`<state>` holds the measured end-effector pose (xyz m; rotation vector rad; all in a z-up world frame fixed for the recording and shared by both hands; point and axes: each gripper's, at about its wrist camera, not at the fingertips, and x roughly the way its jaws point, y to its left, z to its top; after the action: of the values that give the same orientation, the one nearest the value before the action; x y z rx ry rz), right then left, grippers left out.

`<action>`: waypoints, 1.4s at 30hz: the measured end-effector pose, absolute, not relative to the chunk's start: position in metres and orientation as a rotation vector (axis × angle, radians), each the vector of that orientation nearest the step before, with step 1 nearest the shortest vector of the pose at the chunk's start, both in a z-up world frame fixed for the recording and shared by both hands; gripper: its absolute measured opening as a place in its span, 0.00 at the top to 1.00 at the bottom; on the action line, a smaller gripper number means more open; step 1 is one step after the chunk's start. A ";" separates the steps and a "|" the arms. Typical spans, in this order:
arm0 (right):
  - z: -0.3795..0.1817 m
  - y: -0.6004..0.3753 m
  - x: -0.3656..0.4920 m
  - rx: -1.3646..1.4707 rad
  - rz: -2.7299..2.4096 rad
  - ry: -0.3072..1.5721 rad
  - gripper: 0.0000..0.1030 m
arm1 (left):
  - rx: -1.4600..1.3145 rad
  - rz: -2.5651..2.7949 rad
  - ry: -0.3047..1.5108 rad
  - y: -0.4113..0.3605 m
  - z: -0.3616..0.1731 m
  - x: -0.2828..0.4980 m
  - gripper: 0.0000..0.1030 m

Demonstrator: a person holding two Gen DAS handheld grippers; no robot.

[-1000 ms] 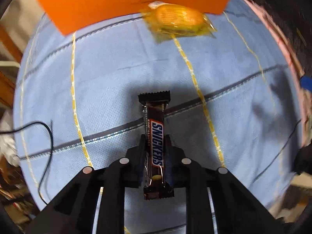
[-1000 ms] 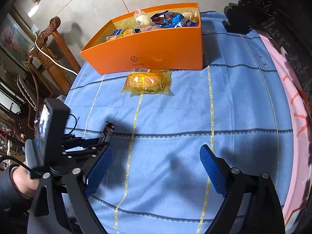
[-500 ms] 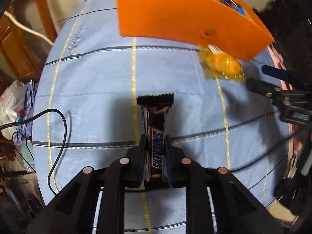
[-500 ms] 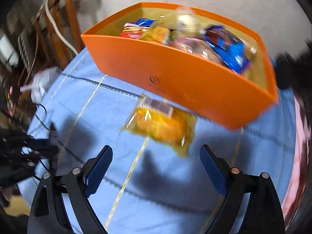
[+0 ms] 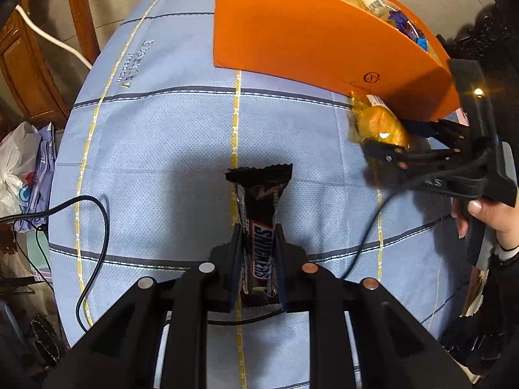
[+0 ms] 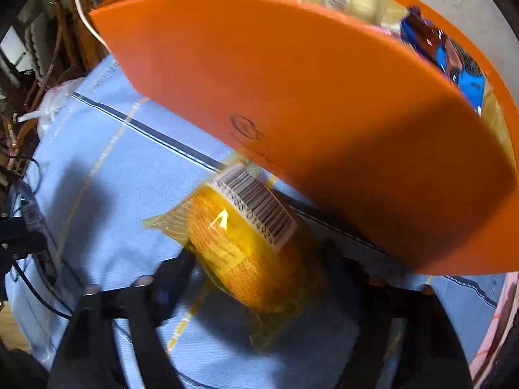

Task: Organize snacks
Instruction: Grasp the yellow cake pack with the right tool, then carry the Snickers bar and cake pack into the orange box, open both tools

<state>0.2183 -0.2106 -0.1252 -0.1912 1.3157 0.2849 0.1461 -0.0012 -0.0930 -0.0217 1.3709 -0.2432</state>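
Against orange box (image 6: 324, 123), yellow packet (image 6: 246, 253)

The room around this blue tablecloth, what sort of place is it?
Probably a lived-in home, perhaps a dining room: a clothed table, carved wooden furniture beside it, a stuffed plastic bag on the floor, and an orange box of packaged snacks.

Two wrist fisheyes, both steeply down over the tabletop (image 5: 181, 136), sharing the orange box (image 6: 292, 103) close up.
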 end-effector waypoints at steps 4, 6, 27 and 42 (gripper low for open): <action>-0.105 -0.226 0.198 -0.077 0.251 1.260 0.51 | -0.021 -0.250 1.367 -0.002 -0.087 0.144 0.83; -0.094 -0.234 0.185 -0.021 0.242 1.244 0.51 | -0.028 -0.254 1.361 0.000 -0.083 0.145 0.83; 0.042 -0.313 0.139 0.270 0.103 0.922 0.51 | -0.013 -0.369 1.116 -0.028 0.036 0.194 0.83; 0.042 -0.317 0.266 0.282 -0.027 0.929 0.26 | 0.053 -0.138 1.085 -0.086 0.044 0.337 0.04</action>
<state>0.2659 -0.3169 0.0420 0.2822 0.9290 -0.0269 0.3370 -0.0861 0.0440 0.0533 1.0848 -0.1380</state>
